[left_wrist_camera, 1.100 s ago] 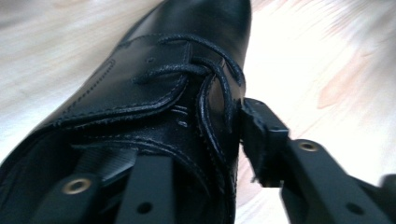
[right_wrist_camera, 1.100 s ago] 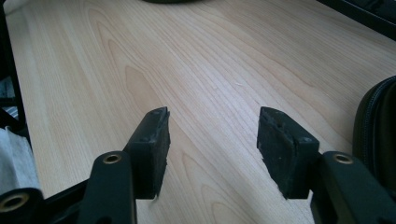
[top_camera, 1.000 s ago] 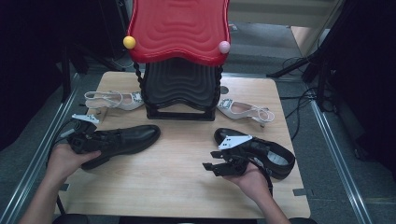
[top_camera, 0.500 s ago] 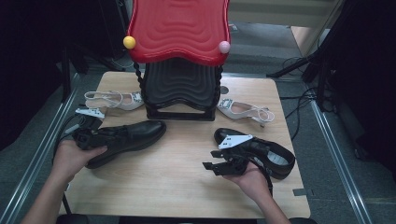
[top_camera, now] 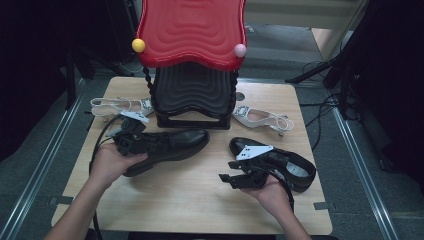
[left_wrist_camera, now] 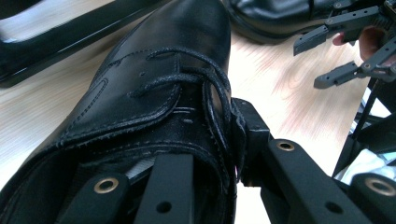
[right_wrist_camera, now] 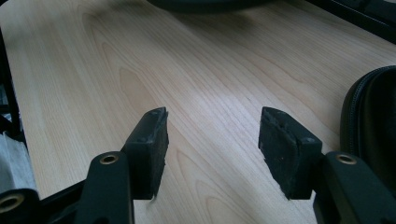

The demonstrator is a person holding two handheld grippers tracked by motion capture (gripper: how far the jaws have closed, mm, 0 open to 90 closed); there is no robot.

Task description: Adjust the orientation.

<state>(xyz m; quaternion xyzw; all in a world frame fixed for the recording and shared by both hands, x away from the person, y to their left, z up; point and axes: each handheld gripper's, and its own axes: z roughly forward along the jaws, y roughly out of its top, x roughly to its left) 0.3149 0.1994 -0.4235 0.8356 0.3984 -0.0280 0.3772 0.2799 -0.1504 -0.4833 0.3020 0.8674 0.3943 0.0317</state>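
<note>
Left gripper (top_camera: 131, 141) clamps the left black lace-up shoe's (top_camera: 170, 145) collar for carrying; right gripper (top_camera: 239, 176) rests gaping, empty, beside its mate (top_camera: 285, 162)

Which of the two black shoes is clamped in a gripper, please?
The laced black shoe on the left, clamped by the left gripper; the other black shoe lies loose.

2 black shoes (top_camera: 170, 145) (top_camera: 285, 162), 2 white sandals (top_camera: 117, 106) (top_camera: 262, 117), 1 red-topped rack (top_camera: 192, 30)

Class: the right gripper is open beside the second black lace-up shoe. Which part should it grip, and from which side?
Probably the collar wall of the black shoe, from above: its opening faces up, so one jaw of the right gripper fits inside, the other outside.
</note>
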